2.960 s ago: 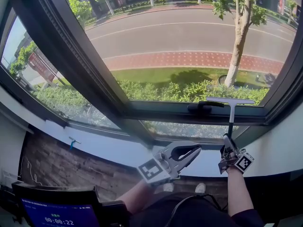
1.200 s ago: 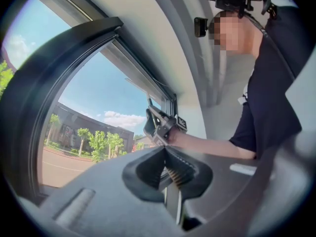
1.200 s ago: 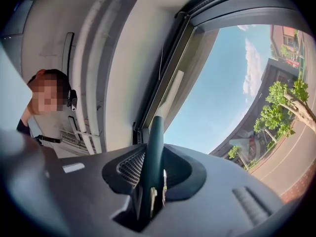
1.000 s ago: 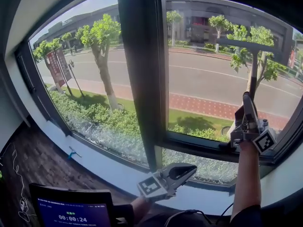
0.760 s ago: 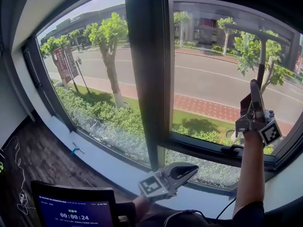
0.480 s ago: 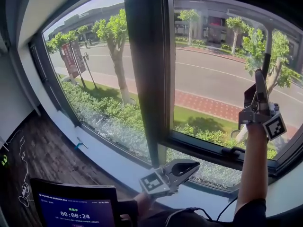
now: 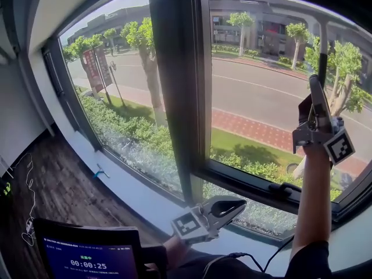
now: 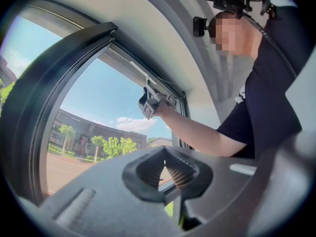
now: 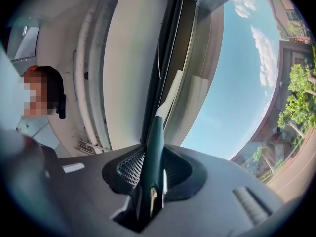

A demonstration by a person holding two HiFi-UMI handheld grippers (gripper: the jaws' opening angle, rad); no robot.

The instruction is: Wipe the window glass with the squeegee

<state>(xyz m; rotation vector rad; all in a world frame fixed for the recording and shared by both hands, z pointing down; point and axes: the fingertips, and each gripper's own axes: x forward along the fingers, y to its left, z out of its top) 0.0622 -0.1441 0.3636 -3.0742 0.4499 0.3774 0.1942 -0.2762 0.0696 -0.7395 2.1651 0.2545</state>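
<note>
Dark-green squeegee [image 9: 154, 142] handle clamped tight in right gripper [image 7: 315, 95], raised high before window glass [image 7: 256, 97], blade near upper frame. Left gripper [image 7: 237, 202] jaws together, empty, low above white sill [image 7: 131, 190]. Wooden floor [image 7: 52, 173] at left.

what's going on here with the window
A person is working on the window glass with a squeegee. The right gripper is shut on the squeegee's dark handle and holds it up high at the right pane. The left gripper is shut with nothing in it, low near the sill.
</note>
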